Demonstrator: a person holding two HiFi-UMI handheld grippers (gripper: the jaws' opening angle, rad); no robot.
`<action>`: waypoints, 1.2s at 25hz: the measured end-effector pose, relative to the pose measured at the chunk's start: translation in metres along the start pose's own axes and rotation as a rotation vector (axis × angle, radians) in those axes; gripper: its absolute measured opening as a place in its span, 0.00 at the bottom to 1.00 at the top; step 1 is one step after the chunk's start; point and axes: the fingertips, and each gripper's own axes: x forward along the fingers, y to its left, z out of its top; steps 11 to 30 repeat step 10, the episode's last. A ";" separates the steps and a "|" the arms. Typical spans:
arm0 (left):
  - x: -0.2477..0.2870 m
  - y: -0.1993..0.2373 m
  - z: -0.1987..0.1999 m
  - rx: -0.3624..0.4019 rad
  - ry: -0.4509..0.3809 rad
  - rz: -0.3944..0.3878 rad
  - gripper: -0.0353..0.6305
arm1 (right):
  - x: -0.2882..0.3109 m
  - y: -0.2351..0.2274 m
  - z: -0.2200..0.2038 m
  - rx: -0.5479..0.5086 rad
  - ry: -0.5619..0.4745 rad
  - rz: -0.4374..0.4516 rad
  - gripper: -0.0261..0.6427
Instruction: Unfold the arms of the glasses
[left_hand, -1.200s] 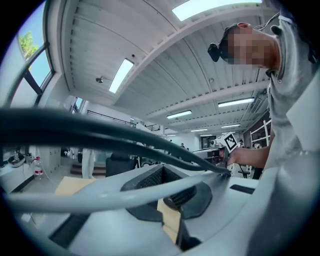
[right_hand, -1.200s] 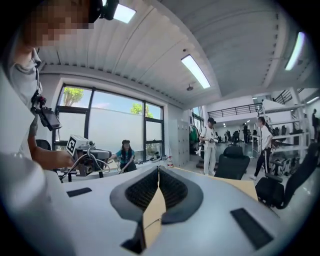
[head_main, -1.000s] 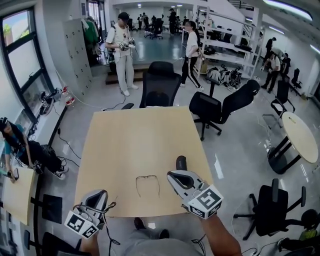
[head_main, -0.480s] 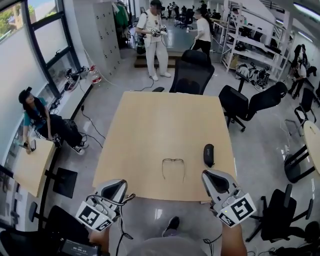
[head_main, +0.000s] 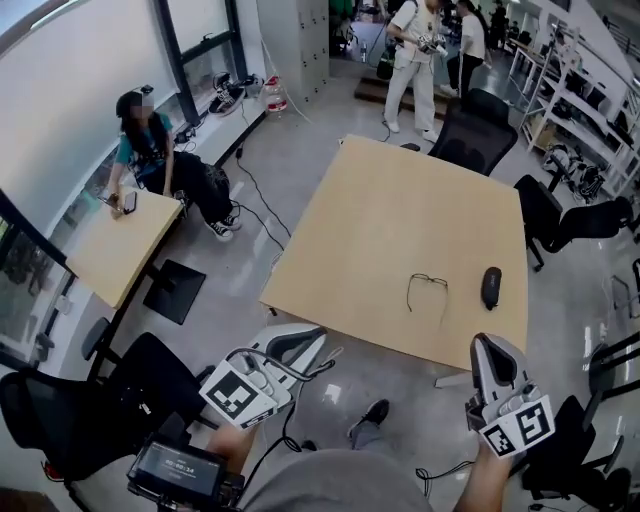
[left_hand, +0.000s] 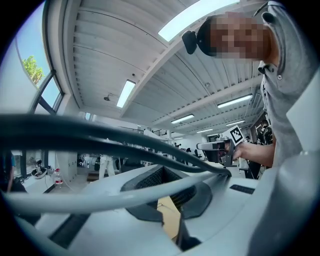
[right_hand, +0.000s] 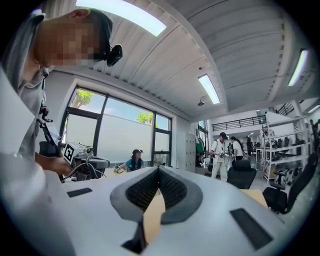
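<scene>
Thin-framed glasses (head_main: 428, 286) lie on the wooden table (head_main: 370, 240), toward its near right part, with their slim arms reaching toward the near edge. A black oval case (head_main: 490, 287) rests just right of them. My left gripper (head_main: 308, 337) hangs off the table's near edge, below its left corner. My right gripper (head_main: 488, 347) is also off the near edge, below the case. Both are well short of the glasses. In the left gripper view the left gripper (left_hand: 161, 172) is shut and holds nothing. The right gripper (right_hand: 158, 171) looks the same in its own view.
A black office chair (head_main: 472, 128) stands at the table's far side and another (head_main: 570, 222) at its right. A person (head_main: 150, 150) sits by a small desk (head_main: 120, 245) at the left. A dark chair (head_main: 95, 400) is near my left side. People stand far back.
My view has swung left, so the table now sits to the right. Both grippers have drawn back off the near edge; the right one was beside the glasses a second ago.
</scene>
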 end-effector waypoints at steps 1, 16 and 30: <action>-0.011 -0.002 0.003 0.005 -0.008 0.000 0.06 | -0.002 0.012 0.002 -0.005 0.001 0.003 0.05; -0.104 -0.017 0.031 0.016 -0.078 0.000 0.06 | -0.027 0.105 0.021 -0.045 0.004 -0.009 0.05; -0.104 -0.017 0.031 0.016 -0.078 0.000 0.06 | -0.027 0.105 0.021 -0.045 0.004 -0.009 0.05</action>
